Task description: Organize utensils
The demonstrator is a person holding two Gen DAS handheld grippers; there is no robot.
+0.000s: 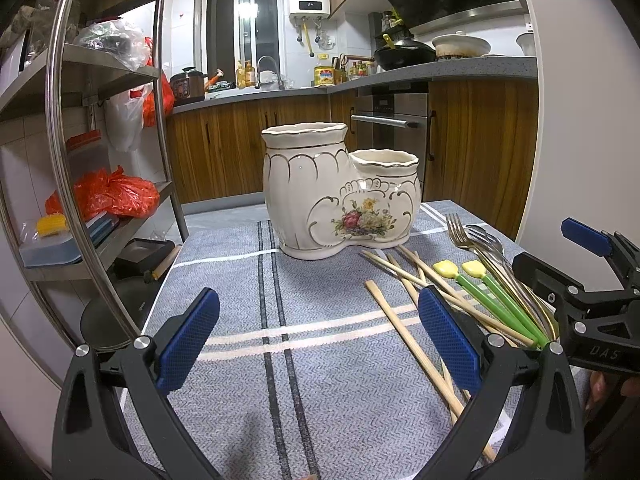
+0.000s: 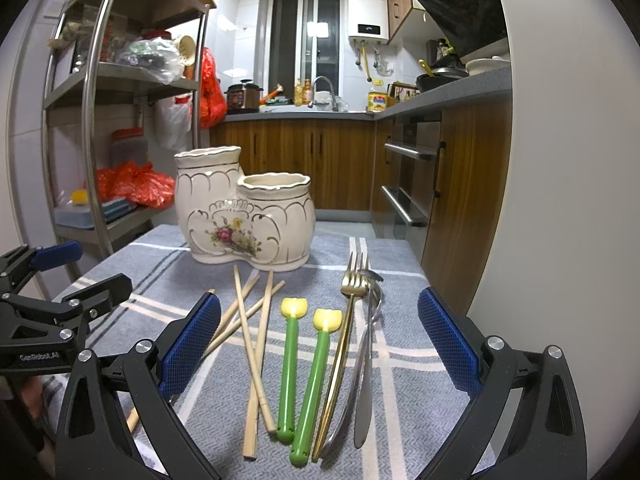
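At nine o'clock in both views stands a steel rack with red bags on its shelves; the left claw hangs wide over the striped cloth with nothing between its blue pads; it also shows at the nine o'clock edge of the right wrist view, low beside the cloth.

Toward twelve o'clock, upright on the cloth, is the white holder, a tall pot joined to a shorter one, flowers painted on the front, both pots bare at the rim as far as can be seen.

Below it, at six o'clock in the right wrist view, the utensils lie flat and apart from the holder: crossed chopsticks; two green sticks with yellow tips, side by side; a gold fork; a silver fork and a knife, touching one another.

The right claw hangs wide over these, pads on either side of the pile, gripping none; in the left wrist view it sits at three o'clock, above the handles.
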